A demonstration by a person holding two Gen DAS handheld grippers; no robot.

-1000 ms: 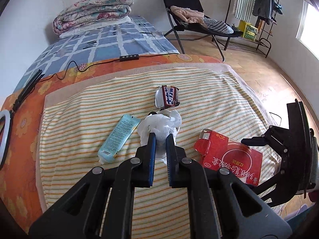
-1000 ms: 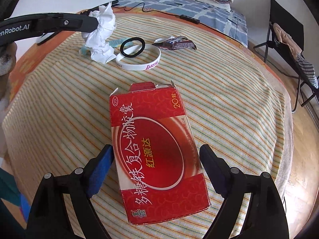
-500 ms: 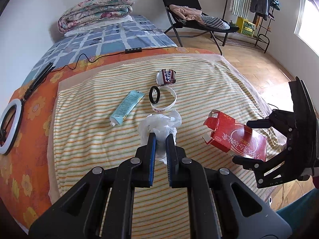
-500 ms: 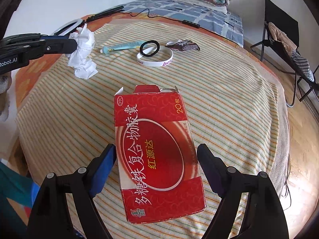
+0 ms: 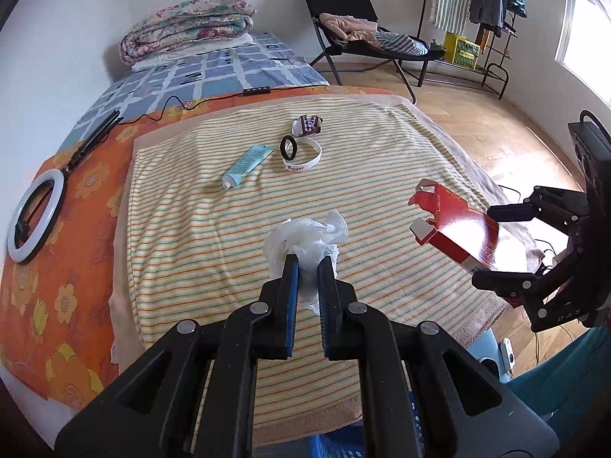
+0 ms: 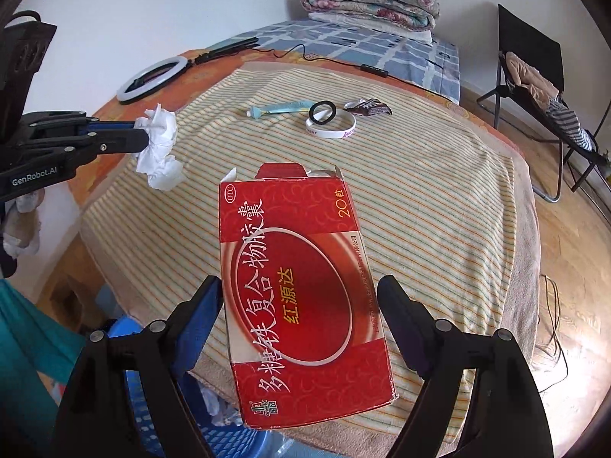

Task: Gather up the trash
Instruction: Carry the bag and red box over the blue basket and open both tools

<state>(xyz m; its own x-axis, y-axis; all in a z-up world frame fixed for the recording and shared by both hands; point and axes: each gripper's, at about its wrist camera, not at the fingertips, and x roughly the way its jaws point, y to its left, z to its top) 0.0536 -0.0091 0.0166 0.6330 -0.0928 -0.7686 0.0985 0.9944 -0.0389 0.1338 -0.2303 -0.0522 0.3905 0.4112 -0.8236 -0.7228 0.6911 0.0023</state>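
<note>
Clamped nearly together, the jaws of the left gripper [image 5: 307,263] pinched a crumpled white tissue [image 5: 305,236], held above the striped blanket [image 5: 183,236]. That view also showed the right gripper [image 5: 508,244] off to the side, carrying a red carton [image 5: 458,229] clear of the bed. Farther back on the blanket lay a blue tube [image 5: 247,166], a black ring [image 5: 287,147] resting on a white wristband [image 5: 305,158], and a wrapper [image 5: 307,125].

From the right wrist view, the right gripper [image 6: 299,297] had its jaws spread wide, pressed against both sides of the red carton [image 6: 298,286]. A blue basket [image 6: 214,435] sat below at the bed's edge, with the tissue [image 6: 158,145] hanging from the left gripper [image 6: 141,137] off to one side.

The carton looked thin and empty, so it could probably buckle and slip free before reaching the basket. The tissue was light and might cling to a pad on release.
</note>
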